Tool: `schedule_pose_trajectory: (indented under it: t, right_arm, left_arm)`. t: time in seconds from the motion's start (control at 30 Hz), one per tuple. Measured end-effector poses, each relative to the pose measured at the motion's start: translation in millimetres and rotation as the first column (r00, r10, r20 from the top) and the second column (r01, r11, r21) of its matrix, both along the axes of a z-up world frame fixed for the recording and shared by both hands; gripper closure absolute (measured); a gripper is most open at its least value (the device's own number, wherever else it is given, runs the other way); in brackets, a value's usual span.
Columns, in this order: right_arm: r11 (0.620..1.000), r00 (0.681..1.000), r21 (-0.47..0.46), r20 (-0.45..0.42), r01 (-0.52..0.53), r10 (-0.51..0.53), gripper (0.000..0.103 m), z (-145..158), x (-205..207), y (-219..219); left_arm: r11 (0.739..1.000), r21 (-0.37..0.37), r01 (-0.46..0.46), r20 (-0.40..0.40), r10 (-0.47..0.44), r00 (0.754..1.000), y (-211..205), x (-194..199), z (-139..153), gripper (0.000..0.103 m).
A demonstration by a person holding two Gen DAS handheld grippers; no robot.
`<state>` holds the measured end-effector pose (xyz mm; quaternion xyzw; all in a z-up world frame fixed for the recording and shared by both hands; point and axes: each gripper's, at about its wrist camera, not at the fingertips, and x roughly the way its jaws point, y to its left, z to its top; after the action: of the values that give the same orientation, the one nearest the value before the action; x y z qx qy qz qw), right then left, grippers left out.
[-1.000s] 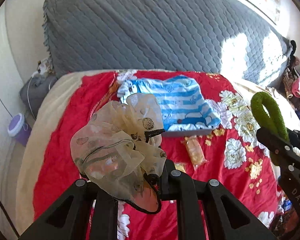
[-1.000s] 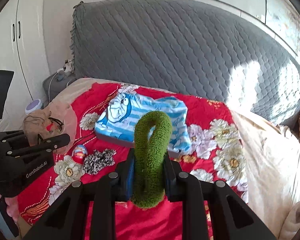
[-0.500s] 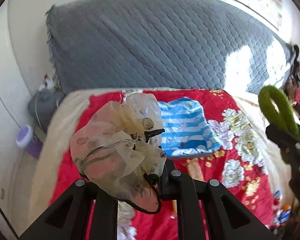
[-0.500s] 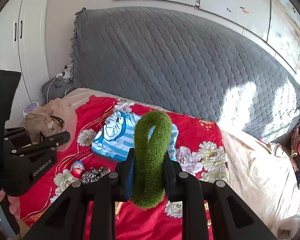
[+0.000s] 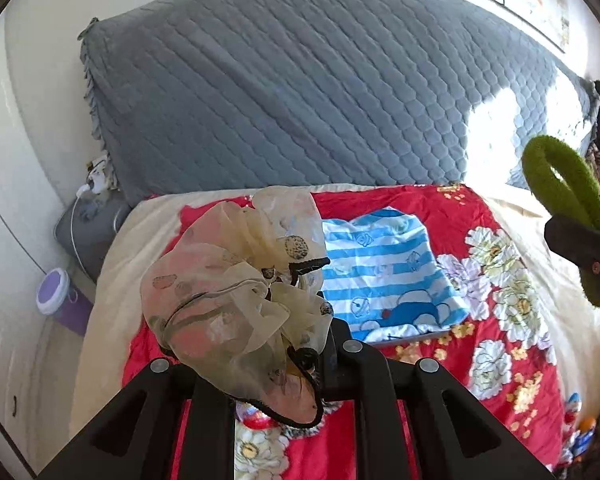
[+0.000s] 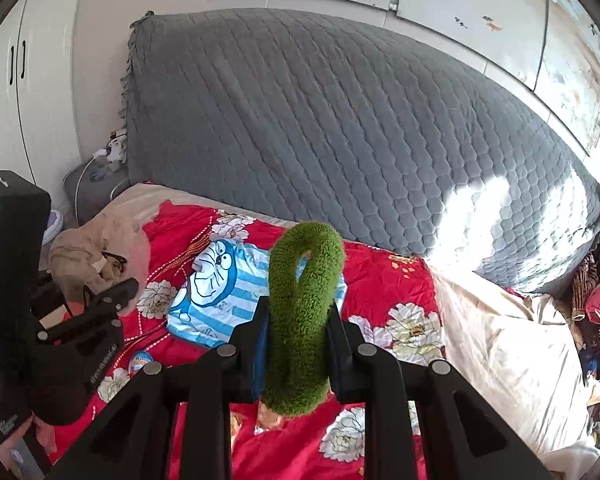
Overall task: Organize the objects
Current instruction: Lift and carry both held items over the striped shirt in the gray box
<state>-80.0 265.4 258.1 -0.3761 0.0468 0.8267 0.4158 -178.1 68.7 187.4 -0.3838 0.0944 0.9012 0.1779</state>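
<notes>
Bed [image 6: 388, 280] below; left gripper [image 5: 260, 344] clamps scrunchie [image 5: 236, 292], right gripper [image 6: 298, 344] clamps green loop [image 6: 300, 320] (pillow [image 5: 380, 272] at 12 o'clock).

Both wrist views look from above the bed [image 5: 148, 220] toward the headboard [image 6: 340, 128] at 12 o'clock — sharing the striped shirt [image 5: 384, 272].

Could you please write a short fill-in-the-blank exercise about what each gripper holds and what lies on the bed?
1. The right gripper is shut on a fuzzy ____ scrunchie.
2. The left gripper is shut on a sheer ____ scrunchie.
3. The striped blue cushion lies on a ____ floral blanket.

Missing words: green; beige; red
</notes>
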Motion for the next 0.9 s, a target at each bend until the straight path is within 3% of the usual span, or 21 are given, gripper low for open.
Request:
schedule_pose_trajectory:
  t: [0.53, 0.73, 0.9]
  right_arm:
    - [0.998, 0.997, -0.021, -0.050, 0.061, -0.062, 0.079, -24, -18, 16]
    - [0.999, 0.997, -0.016, -0.068, 0.043, -0.044, 0.079, -33, -26, 24]
    - [0.999, 0.995, -0.007, -0.094, 0.036, -0.037, 0.078, -44, -33, 38]
  left_arm:
    - [0.998, 0.058, 0.019, 0.019, -0.020, 1.000, -2, -25, -14, 0.087]
    - [0.999, 0.016, 0.037, -0.034, -0.036, 0.999, 6, -30, -17, 0.087]
    - [0.999, 0.029, 0.020, -0.031, -0.019, 0.999, 8, -51, -29, 0.087]
